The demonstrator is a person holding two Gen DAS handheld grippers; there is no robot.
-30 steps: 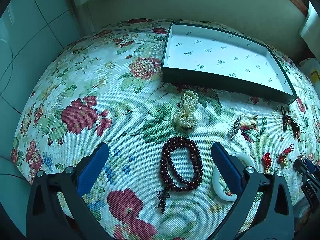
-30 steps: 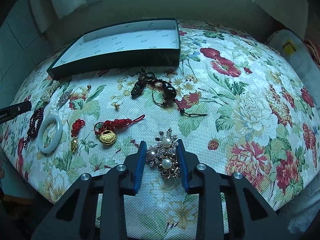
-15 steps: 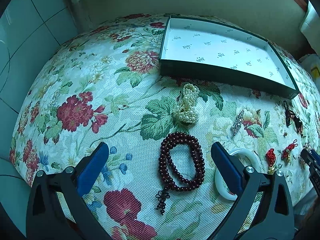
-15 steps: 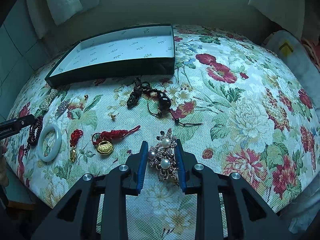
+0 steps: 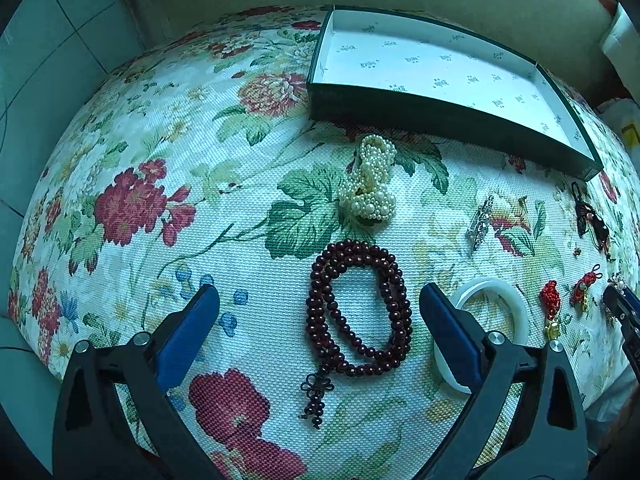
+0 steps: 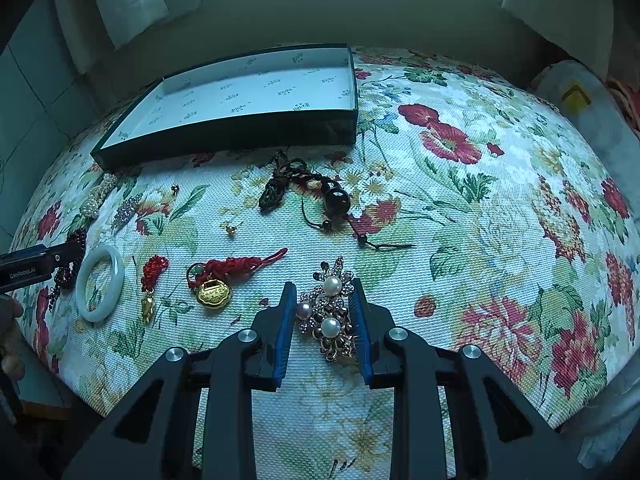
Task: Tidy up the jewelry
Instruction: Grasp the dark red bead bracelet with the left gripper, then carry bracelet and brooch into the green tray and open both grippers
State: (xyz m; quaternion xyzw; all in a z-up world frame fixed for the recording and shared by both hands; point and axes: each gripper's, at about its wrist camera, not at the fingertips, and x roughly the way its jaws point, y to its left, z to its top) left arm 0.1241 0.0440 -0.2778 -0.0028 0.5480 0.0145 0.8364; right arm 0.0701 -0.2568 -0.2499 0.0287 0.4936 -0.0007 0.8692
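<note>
My left gripper is open wide, its fingers on either side of a dark red bead bracelet on the floral cloth. A pearl bracelet lies just beyond it. A white jade bangle sits by the right finger. My right gripper is shut on a pearl brooch, its blue pads touching both sides. The empty dark green box stands at the back; it also shows in the right wrist view.
In the right wrist view, a gold lock charm on red cord, a small red knot charm, a black bead cord, a gold stud and a rhinestone pin lie on the cloth. The table edge is close below.
The right gripper's jaws have closed in on the pearl brooch. The left gripper has drifted slightly; it stays open over the red bead bracelet.
</note>
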